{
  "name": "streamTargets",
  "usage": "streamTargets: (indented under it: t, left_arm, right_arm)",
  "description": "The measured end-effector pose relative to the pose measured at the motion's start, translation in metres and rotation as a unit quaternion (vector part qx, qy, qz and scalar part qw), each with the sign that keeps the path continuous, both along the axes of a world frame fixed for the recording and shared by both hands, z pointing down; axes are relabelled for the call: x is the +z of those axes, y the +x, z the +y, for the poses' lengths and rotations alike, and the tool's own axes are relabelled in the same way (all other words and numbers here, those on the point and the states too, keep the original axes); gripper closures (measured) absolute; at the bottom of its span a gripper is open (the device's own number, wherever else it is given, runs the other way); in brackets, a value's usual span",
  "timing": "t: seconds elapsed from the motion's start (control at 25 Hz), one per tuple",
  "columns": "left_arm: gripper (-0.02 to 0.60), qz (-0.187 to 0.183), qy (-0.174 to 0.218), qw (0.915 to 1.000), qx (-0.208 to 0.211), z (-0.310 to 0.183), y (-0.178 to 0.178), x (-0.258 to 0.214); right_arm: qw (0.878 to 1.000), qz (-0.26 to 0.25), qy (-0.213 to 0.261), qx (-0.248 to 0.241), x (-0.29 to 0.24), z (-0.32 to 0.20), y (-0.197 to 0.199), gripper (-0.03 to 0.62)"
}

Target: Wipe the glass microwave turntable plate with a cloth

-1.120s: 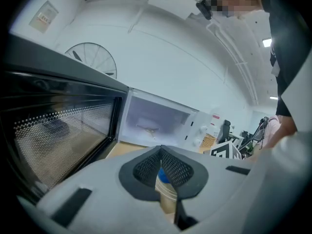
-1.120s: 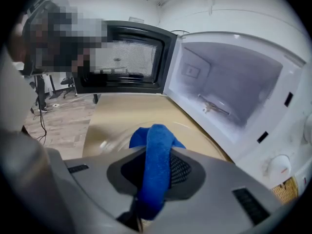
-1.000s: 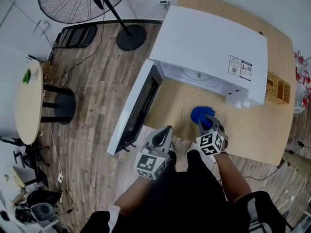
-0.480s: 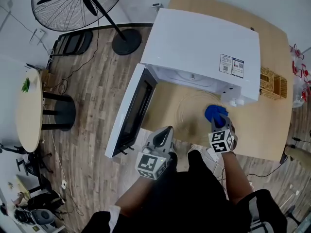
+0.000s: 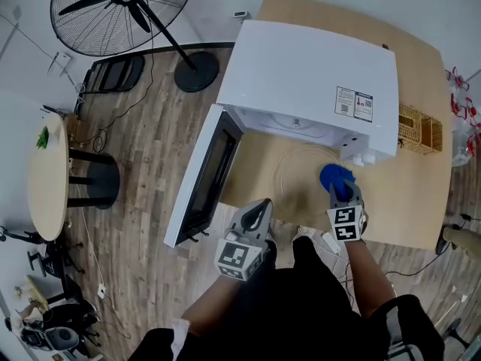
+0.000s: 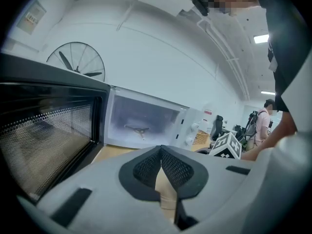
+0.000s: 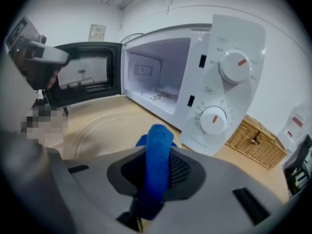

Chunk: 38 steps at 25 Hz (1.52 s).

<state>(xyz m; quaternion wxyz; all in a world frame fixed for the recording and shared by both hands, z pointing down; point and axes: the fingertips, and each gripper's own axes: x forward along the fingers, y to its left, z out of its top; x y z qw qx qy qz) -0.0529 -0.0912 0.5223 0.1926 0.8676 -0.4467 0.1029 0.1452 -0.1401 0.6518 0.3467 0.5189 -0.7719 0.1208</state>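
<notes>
Just right of centre, right claw [image 5: 340, 191] clenched on blue cloth [image 5: 334, 177] at glass turntable plate [image 5: 295, 177] edge; left claw [image 5: 261, 204] closed, empty.

A white microwave [image 5: 316, 74] is sitting on the light wooden surface [image 5: 409, 201], its door [image 5: 201, 183] hanging wide open, and a wicker basket [image 5: 421, 130] is resting just beside its dial end. Out on the wood floor [image 5: 150, 149] a big pedestal fan [image 5: 120, 10] is standing, well apart from a round table [image 5: 45, 175].
</notes>
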Motion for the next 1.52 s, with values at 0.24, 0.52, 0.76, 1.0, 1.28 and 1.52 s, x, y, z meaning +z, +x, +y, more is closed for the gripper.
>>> streamTargets:
  t: [0.24, 0.52, 0.76, 1.0, 1.28, 1.52]
  left_arm:
    - [0.58, 0.002, 0.001, 1.0, -0.008, 0.001, -0.003, 0.001]
    - [0.58, 0.003, -0.001, 0.9997, -0.024, 0.003, -0.019, 0.001]
    - [0.58, 0.002, 0.001, 0.9987, -0.051, 0.001, -0.04, 0.0]
    - [0.58, 0.005, 0.008, 0.9975, -0.07, -0.007, -0.054, -0.004]
    - [0.58, 0.007, 0.007, 0.9978, -0.066, -0.011, -0.048, -0.003]
    - [0.58, 0.008, 0.012, 0.9987, -0.049, -0.012, -0.033, -0.008]
  right_arm:
    - [0.995, -0.081, 0.04, -0.03, -0.043, 0.011, -0.048, 0.531]
    - [0.988, -0.098, 0.019, -0.117, -0.048, 0.04, -0.113, 0.531]
    - [0.982, -0.084, -0.009, -0.167, -0.027, 0.058, -0.143, 0.531]
    - [0.98, -0.048, -0.042, -0.191, 0.004, 0.072, -0.148, 0.531]
    - [0.979, -0.033, -0.063, -0.19, 0.017, 0.068, -0.141, 0.531]
    - [0.985, -0.009, -0.062, -0.164, 0.019, 0.063, -0.11, 0.53]
